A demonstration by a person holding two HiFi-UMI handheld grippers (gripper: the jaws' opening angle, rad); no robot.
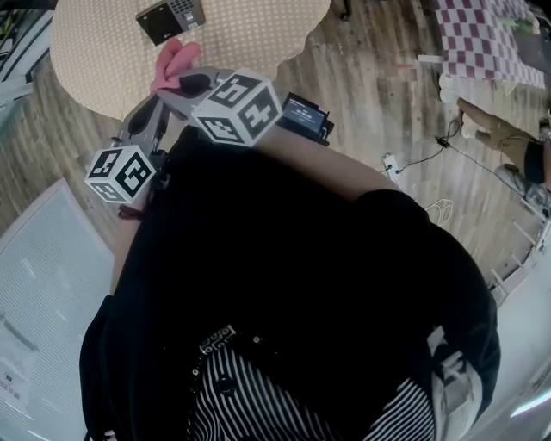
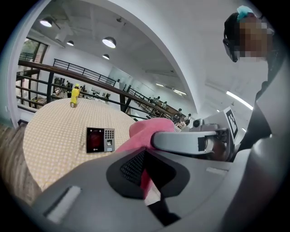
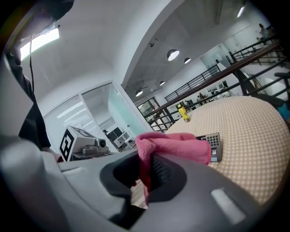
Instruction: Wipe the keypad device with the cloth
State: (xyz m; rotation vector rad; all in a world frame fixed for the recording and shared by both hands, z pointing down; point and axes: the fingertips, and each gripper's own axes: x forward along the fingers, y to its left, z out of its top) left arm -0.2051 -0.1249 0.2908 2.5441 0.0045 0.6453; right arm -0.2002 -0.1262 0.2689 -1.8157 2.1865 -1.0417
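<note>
The keypad device (image 1: pixel 170 17) lies flat on the round beige-checked table (image 1: pixel 258 34), far side from me; it also shows as keypad device (image 2: pixel 100 139) and, partly hidden behind cloth, keypad device (image 3: pixel 214 146). The pink cloth (image 1: pixel 175 65) hangs bunched over the table's near edge. My left gripper (image 1: pixel 161 93) and right gripper (image 1: pixel 188 84) meet at it. In the left gripper view, my left gripper (image 2: pixel 145 168) is shut on the cloth (image 2: pixel 146 131). The right gripper view shows my right gripper (image 3: pixel 147 176) shut on the cloth (image 3: pixel 174 147). Neither touches the device.
A yellow bottle (image 2: pixel 74 96) stands at the table's far side. On the wooden floor lie a black device (image 1: pixel 306 114) by my right arm, cables (image 1: pixel 417 162) and a white panel (image 1: pixel 43 284). A person's hand (image 1: pixel 486 127) and a checked cloth (image 1: pixel 482 39) are at right.
</note>
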